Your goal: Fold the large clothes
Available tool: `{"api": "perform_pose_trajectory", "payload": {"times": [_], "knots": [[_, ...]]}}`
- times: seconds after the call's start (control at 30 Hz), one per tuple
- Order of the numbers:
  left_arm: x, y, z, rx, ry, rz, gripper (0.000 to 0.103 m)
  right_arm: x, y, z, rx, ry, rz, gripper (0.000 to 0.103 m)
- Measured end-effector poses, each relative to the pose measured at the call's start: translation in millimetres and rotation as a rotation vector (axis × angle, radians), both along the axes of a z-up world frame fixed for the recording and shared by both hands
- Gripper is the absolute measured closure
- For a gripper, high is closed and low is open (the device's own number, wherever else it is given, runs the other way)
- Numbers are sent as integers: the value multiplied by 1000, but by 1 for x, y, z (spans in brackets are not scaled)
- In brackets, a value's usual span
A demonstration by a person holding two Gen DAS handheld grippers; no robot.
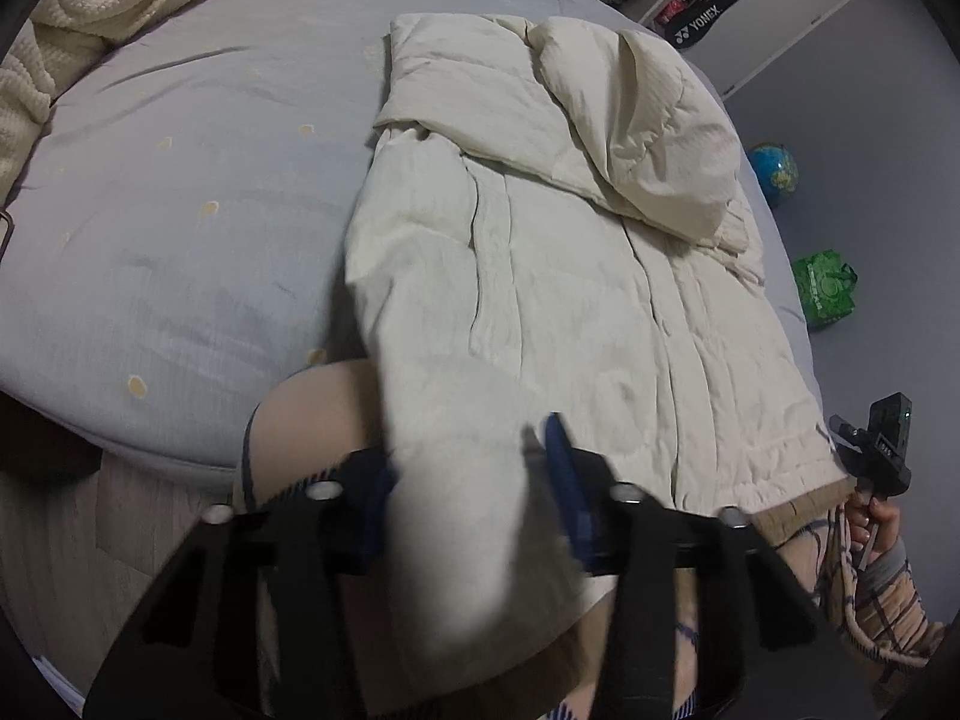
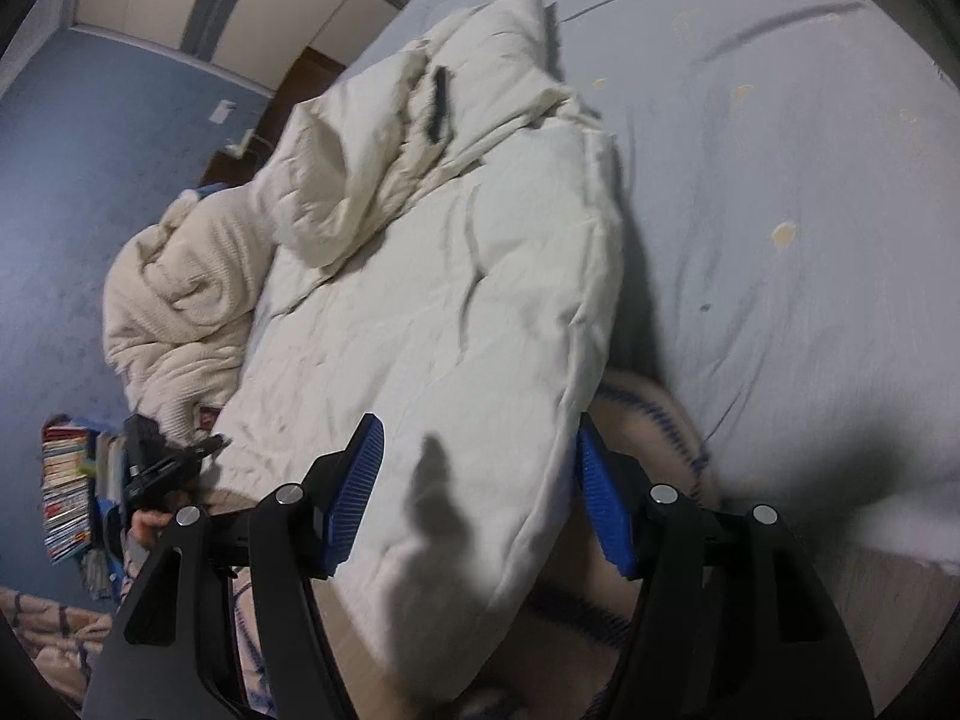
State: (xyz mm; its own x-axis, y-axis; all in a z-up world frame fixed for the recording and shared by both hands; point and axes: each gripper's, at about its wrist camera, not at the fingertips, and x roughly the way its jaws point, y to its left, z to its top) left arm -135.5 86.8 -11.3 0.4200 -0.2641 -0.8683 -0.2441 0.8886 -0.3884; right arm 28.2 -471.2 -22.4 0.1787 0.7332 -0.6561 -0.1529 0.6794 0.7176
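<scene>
The cream padded jacket [image 1: 570,276] lay spread on the pale blue bed sheet [image 1: 180,228], its hood [image 1: 636,120] and upper part bunched toward the far end and its hem hanging over the near edge of the bed. A short dark strip [image 2: 439,105] showed among the crumpled folds near the collar.

The left gripper [image 1: 474,492] had a thick roll of the jacket's near corner between its blue pads; the cloth filled the gap and the pads looked to be pressing on it, though that part was blurred. The right gripper [image 2: 480,492] stood with its jaws fairly wide, the jacket's other near corner lying between the blue pads; the left pad stood clear of the cloth and the right one sat at its edge, so no firm grip showed there.

A hand [image 1: 876,525] in a plaid sleeve gripped the right gripper's handle at the bed's edge. A cream knitted blanket [image 2: 180,300] lay heaped at one side of the bed. On the floor beyond the bed stood a globe [image 1: 777,171] and a green bag [image 1: 825,291]; what the bag held could not be made out. A stack of books [image 2: 66,492] stood on the floor on the other side
</scene>
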Motion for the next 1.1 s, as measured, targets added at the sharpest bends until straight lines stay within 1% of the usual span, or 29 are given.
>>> {"api": "perform_pose_trajectory", "payload": {"times": [0.1,0.17,0.2,0.23,0.27,0.37,0.43,0.5,0.57,0.63,0.87,0.97,1.1], "knots": [[-4,1,1,-19,7,-15,73,-8,-3,2,62,11,6,44],[-8,0,2,-29,10,-26,74,-13,-6,2,116,28,17,48],[-9,1,1,-39,9,-28,75,-16,-6,2,127,35,28,52],[-11,2,1,-50,9,-30,75,-20,-5,1,134,38,40,53],[-13,2,1,-57,8,-30,77,-22,-4,1,138,40,48,56],[-16,2,0,-82,2,-39,83,-29,-6,1,151,40,56,75],[-17,1,0,-93,0,-50,87,-32,-9,0,186,37,49,79],[-19,-2,2,-95,-7,-68,93,-33,-8,5,205,11,44,85],[-20,-4,6,-95,-17,-84,94,-33,-9,12,257,-10,19,90],[-22,-4,11,-98,-31,-97,95,-31,-7,21,297,-37,10,90],[-12,12,30,-183,-117,-81,95,-11,-1,57,388,-105,-6,91],[-3,16,43,-203,-169,-73,95,5,1,71,396,-138,-6,91],[11,27,62,-237,-251,-38,96,30,-1,85,438,-168,-47,91]]}}
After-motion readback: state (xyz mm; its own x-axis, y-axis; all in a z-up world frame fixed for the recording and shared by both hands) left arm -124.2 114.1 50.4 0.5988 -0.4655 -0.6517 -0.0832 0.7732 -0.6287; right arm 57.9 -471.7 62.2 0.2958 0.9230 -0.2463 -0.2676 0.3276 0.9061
